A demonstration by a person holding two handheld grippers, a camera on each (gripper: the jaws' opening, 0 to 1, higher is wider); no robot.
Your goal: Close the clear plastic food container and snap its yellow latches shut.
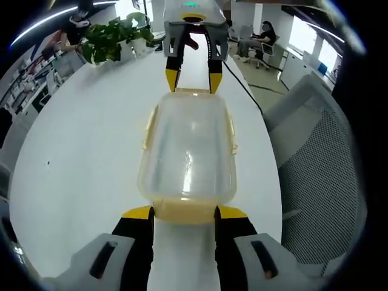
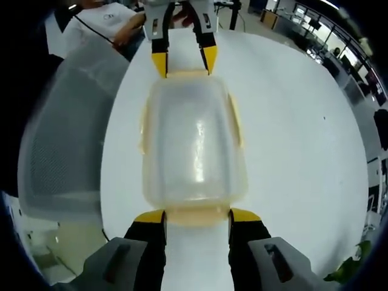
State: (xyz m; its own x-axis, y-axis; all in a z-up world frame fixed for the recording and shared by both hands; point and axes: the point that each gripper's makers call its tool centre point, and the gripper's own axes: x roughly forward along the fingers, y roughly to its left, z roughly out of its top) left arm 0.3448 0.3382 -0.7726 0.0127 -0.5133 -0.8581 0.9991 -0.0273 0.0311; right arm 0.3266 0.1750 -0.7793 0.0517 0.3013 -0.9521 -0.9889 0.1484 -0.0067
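White desk (image 1: 85, 157) carried everything, a long surface with a grey mesh chair (image 1: 321, 163) just beside one long edge. Toward the far end in the left gripper view stood a leafy potted plant (image 1: 112, 36), and a dark cable (image 1: 245, 85) trailed along the chair-side edge. The clear plastic food container (image 1: 189, 148) lay flat on the desk's middle, lid on, yellow latches (image 1: 231, 134) along its sides. The left gripper (image 1: 184, 213) and the right gripper (image 2: 196, 216) faced each other across it, each one's yellow-tipped jaws parted and set at either corner of a short end; whether they pressed it could not be told.
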